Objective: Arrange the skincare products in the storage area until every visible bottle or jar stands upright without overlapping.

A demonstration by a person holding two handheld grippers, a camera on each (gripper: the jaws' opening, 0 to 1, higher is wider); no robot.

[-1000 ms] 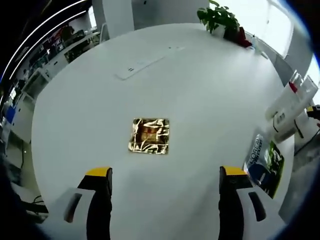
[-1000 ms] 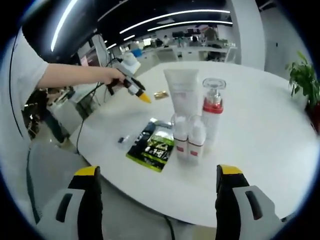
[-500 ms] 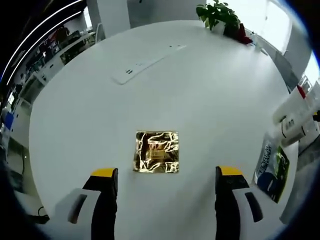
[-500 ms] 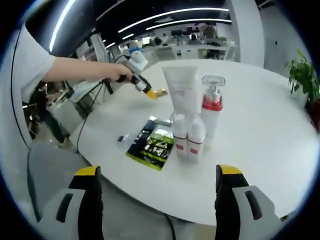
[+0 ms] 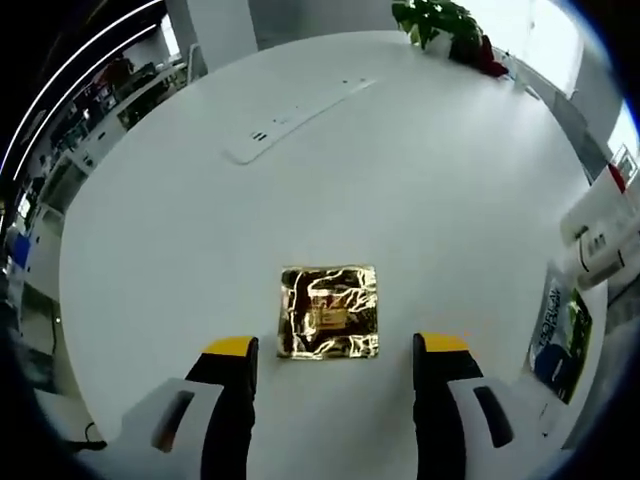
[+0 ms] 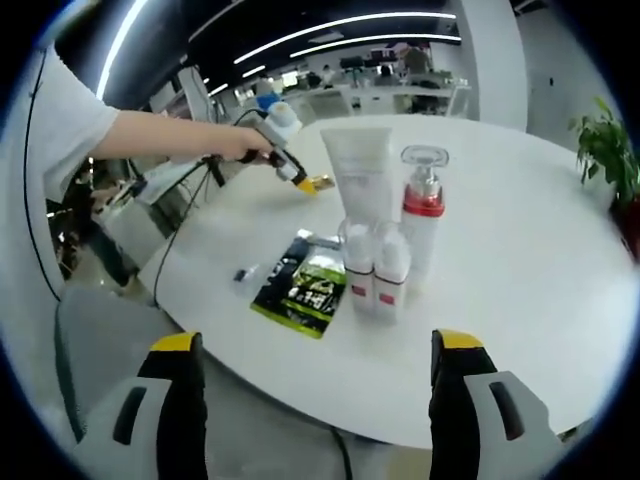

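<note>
The round white table (image 6: 520, 290) carries everything, and the white tube (image 6: 361, 178) standing on its cap near the middle is the landmark. Touching its right side stands the red-collared pump bottle (image 6: 423, 222); just in front of the tube stand two small white bottles (image 6: 375, 268), side by side and touching. All four are upright with none lying over another — that part of the task looks done. Flat on the table, to the front-left of the tube beside the small bottles, lies a green-and-black sachet (image 6: 303, 283). Behind and to the left of the tube lies a gold foil sachet (image 5: 329, 311), flat and well apart from the group; that is what seems left to bring in.

The left gripper (image 5: 335, 375) hangs over the foil, jaws wide and empty, one either side of its near edge. The right gripper (image 6: 312, 378) waits short of the table's edge, jaws spread wide — nothing held.
</note>
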